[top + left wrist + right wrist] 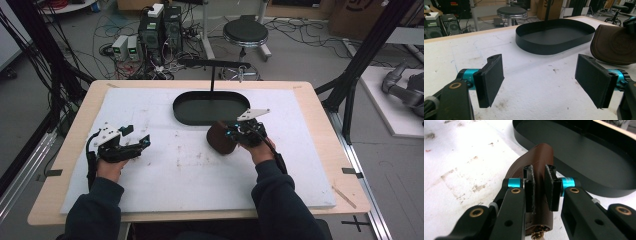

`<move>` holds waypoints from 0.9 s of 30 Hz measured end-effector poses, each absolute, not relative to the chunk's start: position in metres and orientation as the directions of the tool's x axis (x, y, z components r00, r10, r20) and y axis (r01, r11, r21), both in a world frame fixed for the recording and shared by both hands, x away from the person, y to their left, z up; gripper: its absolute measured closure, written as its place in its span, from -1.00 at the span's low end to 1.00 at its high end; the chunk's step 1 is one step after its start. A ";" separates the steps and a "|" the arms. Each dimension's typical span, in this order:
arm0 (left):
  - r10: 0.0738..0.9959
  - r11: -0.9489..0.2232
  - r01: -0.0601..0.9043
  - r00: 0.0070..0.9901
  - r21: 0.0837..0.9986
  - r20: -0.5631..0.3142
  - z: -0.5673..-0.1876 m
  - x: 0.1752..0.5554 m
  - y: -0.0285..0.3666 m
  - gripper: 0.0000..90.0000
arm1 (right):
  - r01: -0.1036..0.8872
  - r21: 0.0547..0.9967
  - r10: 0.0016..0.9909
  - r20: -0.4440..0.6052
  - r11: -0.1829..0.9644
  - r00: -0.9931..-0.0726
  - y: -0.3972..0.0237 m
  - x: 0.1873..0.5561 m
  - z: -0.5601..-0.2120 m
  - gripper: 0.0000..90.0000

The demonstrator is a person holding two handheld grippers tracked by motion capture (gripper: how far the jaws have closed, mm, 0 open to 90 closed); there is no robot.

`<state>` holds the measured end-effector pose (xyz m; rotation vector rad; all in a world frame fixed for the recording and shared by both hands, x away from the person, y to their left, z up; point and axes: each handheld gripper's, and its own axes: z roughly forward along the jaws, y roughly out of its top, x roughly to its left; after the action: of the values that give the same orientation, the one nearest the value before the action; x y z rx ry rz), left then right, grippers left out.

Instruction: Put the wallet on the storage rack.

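On the white surface (150, 180), just beside the black tray (210, 107), the right tool (539, 185) pinched a brown leather pouch (537, 160). The left tool (539, 80) sat spread and empty. Transfer into the tray, if intended, remained undone.

I found no text, number or brand I could read. The brown leather pouch (615, 45) carried a round embossed stamp, too faint to make out. A cardboard box (357, 15) behind the table bore dark print, cropped and illegible.
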<state>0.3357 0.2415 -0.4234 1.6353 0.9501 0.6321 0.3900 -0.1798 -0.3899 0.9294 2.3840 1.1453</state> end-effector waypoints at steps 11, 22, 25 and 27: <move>0.839 -0.092 0.260 0.540 0.961 -0.066 -0.423 0.336 0.242 -0.49 | 0.270 0.824 0.559 -0.067 0.498 -0.826 -0.166 0.378 -0.387 0.68; 0.840 -0.094 0.264 0.539 0.960 -0.066 -0.423 0.335 0.241 -0.49 | 0.233 0.824 0.517 -0.083 0.516 -0.852 -0.164 0.365 -0.386 0.51; 0.841 -0.095 0.263 0.538 0.960 -0.064 -0.423 0.335 0.241 -0.49 | 0.236 0.826 0.518 -0.077 0.511 -0.852 -0.164 0.364 -0.386 0.47; 0.840 -0.095 0.265 0.539 0.960 -0.065 -0.423 0.335 0.241 -0.49 | 0.240 0.828 0.518 -0.070 0.508 -0.853 -0.165 0.363 -0.386 0.46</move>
<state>0.3352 0.2411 -0.4231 1.6411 0.9504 0.6318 0.3633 -0.1651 -0.3860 0.6348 2.4448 1.2708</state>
